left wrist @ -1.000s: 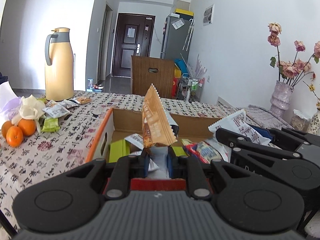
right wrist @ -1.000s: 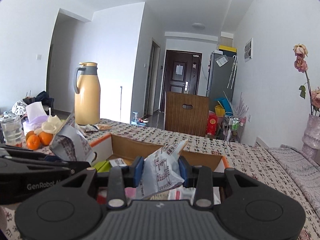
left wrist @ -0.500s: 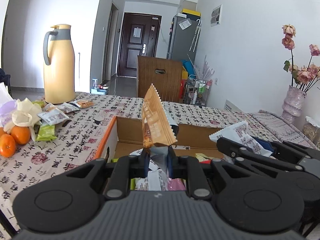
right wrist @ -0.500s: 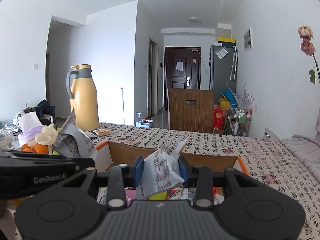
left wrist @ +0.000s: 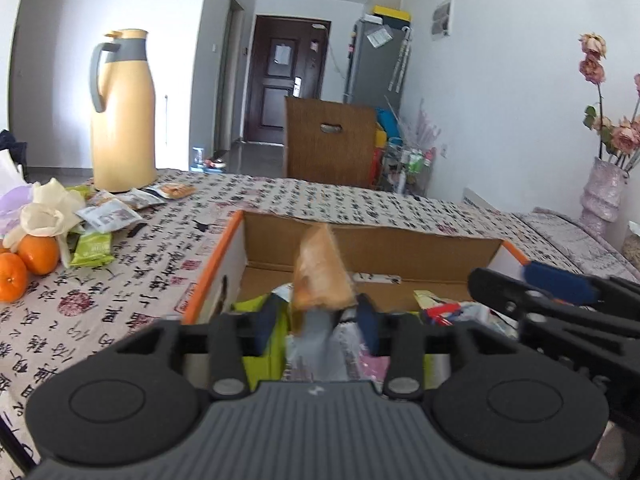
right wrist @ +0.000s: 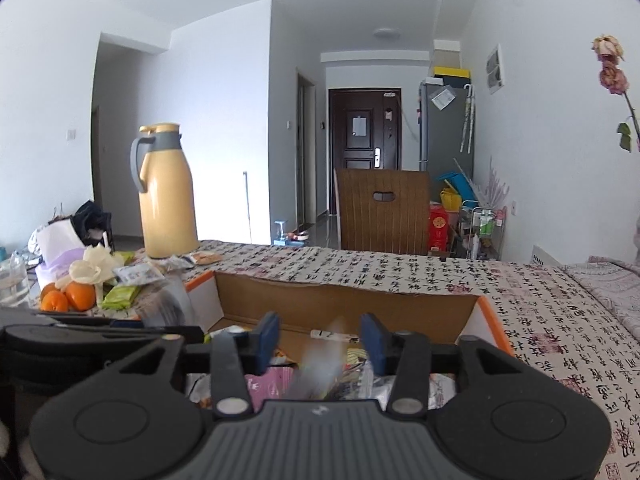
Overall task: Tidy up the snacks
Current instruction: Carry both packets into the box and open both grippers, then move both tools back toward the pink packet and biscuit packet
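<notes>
An open cardboard box (left wrist: 360, 248) with orange edges lies on the patterned tablecloth and holds several snack packets. My left gripper (left wrist: 318, 322) hovers over its near side with its jaws opening. A blurred orange snack packet (left wrist: 322, 276) drops between them, clear of the pads. My right gripper (right wrist: 320, 340) is over the same box (right wrist: 340, 304), jaws also opening. A blurred white packet (right wrist: 320, 360) falls loose between its fingers. Each gripper shows at the edge of the other's view.
A yellow thermos jug (left wrist: 122, 116) stands far left on the table. Near it lie loose snack packets (left wrist: 108, 216), a green packet (left wrist: 92, 246), oranges (left wrist: 38, 254) and tissue. A vase of flowers (left wrist: 602, 196) stands at the right, a wooden chair (left wrist: 330, 140) behind the table.
Both grippers were shut on their packets and have now opened. The orange and white packets have slipped down toward the box. Both hands moved forward and lower over the box.
</notes>
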Tool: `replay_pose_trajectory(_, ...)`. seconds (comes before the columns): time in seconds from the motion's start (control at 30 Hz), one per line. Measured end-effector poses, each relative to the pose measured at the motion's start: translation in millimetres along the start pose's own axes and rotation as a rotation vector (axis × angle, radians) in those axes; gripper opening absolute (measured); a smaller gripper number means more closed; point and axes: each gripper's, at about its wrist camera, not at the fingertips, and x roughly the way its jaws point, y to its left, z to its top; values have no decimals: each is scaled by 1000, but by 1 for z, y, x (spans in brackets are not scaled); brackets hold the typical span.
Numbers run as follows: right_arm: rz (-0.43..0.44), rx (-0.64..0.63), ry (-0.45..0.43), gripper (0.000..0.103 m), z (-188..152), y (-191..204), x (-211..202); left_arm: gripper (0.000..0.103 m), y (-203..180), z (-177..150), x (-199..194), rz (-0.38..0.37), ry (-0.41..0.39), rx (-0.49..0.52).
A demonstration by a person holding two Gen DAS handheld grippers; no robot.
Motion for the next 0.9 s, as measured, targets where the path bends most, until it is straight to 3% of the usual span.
replay_pose_trajectory(0.03,-7,1,-6,74,0,0,-1,65,1,1,-2,10,-9,-4)
replay_pose_trajectory(0.07,-20,3,-16,80,0,-2,-4,78,2,1,-4,28,-23,-12)
replay_pose_trajectory(0.1,-22,8,-20,82,0,-4,-5,83,3,2,-6,45,-37,-20)
replay_pose_trajectory(0.17,-26,32,-25,98,0,-8,-6,103,8,3,-8,79,-58,-49)
replay_pose_trajectory(0.23,-40,49,-27,103,0,-12,-5,103,12,3,-10,87,-69,-71)
replay_pose_trajectory(0.63,-63,96,11,103,1,-22,6,103,11,5,-6,100,-51,-78)
replay_pose_trajectory(0.9,-70,82,-12,103,13,-21,-20,103,7,13,-29,83,-62,-82)
